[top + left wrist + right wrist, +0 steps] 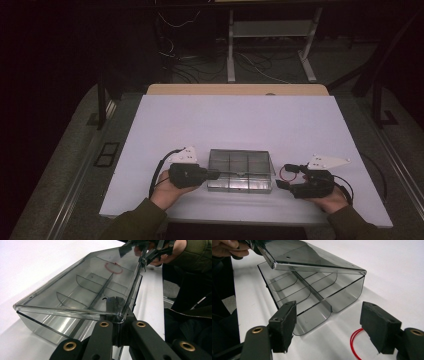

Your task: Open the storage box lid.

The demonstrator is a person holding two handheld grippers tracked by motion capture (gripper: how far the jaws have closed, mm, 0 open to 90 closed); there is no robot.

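Left gripper (215,174) clamps box lid (75,285), raised. Right gripper (281,176) open, empty; red band (354,345) lies between jaws.

lab: floor cables (200,65), metal stand (272,45)

My overhead picture is dim, the room beyond the white table (240,120) black. Close up, glare streaks the clear box's lid (312,258); my near jaws blur softly.

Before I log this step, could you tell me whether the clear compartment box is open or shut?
Partly open. The lid is tilted up off the box, pinched at its edge by the left gripper; a gap shows above the dividers.
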